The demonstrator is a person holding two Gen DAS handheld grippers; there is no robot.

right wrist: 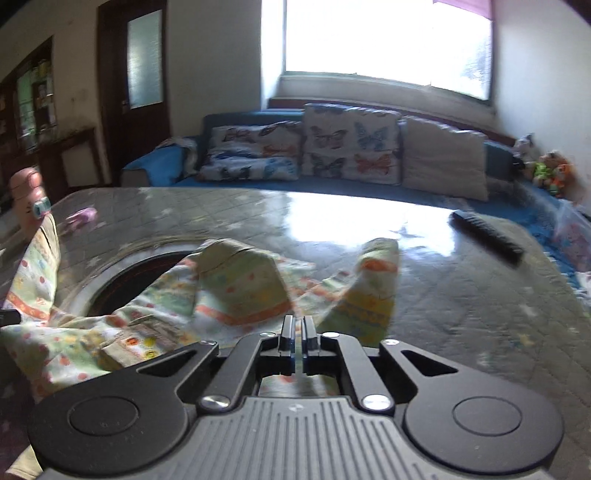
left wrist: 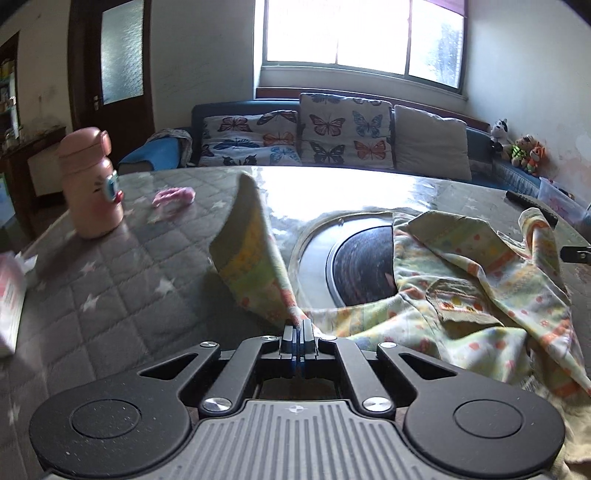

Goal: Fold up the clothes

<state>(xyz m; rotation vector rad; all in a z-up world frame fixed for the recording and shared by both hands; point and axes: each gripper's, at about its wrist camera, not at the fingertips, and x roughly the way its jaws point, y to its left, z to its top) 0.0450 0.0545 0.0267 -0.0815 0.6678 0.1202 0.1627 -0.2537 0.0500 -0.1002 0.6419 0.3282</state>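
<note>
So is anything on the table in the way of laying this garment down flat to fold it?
Nothing visible blocks it. Both the left gripper and right gripper already pinch the garment. The pink bottle and the black remote sit off towards the table's edges.

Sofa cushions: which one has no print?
The plain cream cushion at the right end of the blue sofa. The two butterfly-print cushions to its left carry coloured butterflies; this one is bare.

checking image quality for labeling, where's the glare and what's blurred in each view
Left wrist view: the window is blown out and mirrors as glare on the table; the pink bottle is motion-smeared. Right wrist view: same table glare, softer overall, with the garment and black remote smeared.
</note>
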